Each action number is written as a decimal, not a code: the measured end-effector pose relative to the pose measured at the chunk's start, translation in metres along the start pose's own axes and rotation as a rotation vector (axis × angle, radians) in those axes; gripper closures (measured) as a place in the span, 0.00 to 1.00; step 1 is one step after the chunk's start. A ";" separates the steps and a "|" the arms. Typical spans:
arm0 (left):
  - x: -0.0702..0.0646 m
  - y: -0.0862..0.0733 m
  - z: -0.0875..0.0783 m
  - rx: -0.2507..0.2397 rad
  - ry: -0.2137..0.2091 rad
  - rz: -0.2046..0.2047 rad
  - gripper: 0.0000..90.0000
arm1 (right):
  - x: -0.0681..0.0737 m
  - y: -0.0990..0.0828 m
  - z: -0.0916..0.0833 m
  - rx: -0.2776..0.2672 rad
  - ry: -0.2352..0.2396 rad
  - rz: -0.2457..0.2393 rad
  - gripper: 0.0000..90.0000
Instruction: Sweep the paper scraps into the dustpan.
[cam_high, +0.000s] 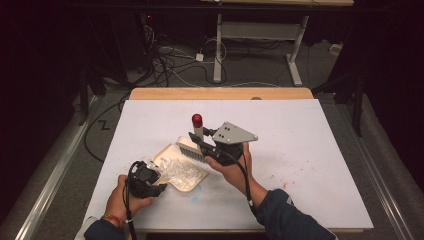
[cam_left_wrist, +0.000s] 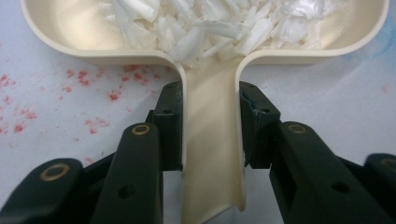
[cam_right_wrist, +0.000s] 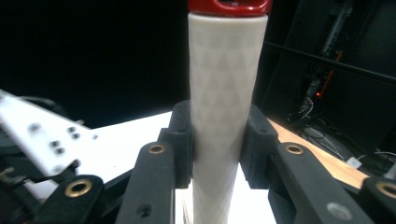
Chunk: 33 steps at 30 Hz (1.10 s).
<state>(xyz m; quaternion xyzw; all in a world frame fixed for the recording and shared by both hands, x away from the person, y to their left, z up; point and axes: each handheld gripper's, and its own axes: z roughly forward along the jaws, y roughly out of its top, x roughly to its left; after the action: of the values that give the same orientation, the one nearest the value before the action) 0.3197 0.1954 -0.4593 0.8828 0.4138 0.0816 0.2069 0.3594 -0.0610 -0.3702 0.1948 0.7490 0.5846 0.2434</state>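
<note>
1. Cream plastic dustpan (cam_high: 186, 181) sits on the white table cover (cam_high: 300, 150), near the person's edge, loaded with a heap of clear-white plastic shreds (cam_left_wrist: 219, 25)
2. Left gripper (cam_left_wrist: 210, 126) is clamped on the dustpan's trough-shaped handle, one jaw each side
3. Right gripper (cam_right_wrist: 218, 140) is squeezing the white, faintly diamond-patterned brush handle with a red cap (cam_right_wrist: 227, 93); its bristles (cam_high: 189, 151) are at the pan's far rim
4. Reddish specks (cam_left_wrist: 84, 77) stain the cover beside the pan

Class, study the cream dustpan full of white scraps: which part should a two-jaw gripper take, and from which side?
Grip the dustpan by its narrow handle, coming from the handle end, away from the scraps. The handle fits between the jaws; the left gripper clamps it that way.
</note>
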 end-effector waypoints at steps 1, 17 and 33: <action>0.000 0.000 0.000 -0.001 -0.001 -0.003 0.70 | -0.008 0.001 0.003 0.001 -0.010 0.009 0.78; 0.002 0.002 0.000 0.007 -0.004 -0.001 0.70 | -0.060 -0.005 0.038 0.014 -0.075 -0.045 0.78; 0.003 0.001 0.000 0.001 -0.013 -0.008 0.70 | -0.060 -0.028 0.065 0.052 -0.022 -0.032 0.78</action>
<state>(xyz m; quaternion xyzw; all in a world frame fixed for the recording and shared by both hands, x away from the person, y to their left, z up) 0.3227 0.1975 -0.4594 0.8818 0.4159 0.0749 0.2096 0.4461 -0.0515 -0.4021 0.1957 0.7643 0.5587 0.2559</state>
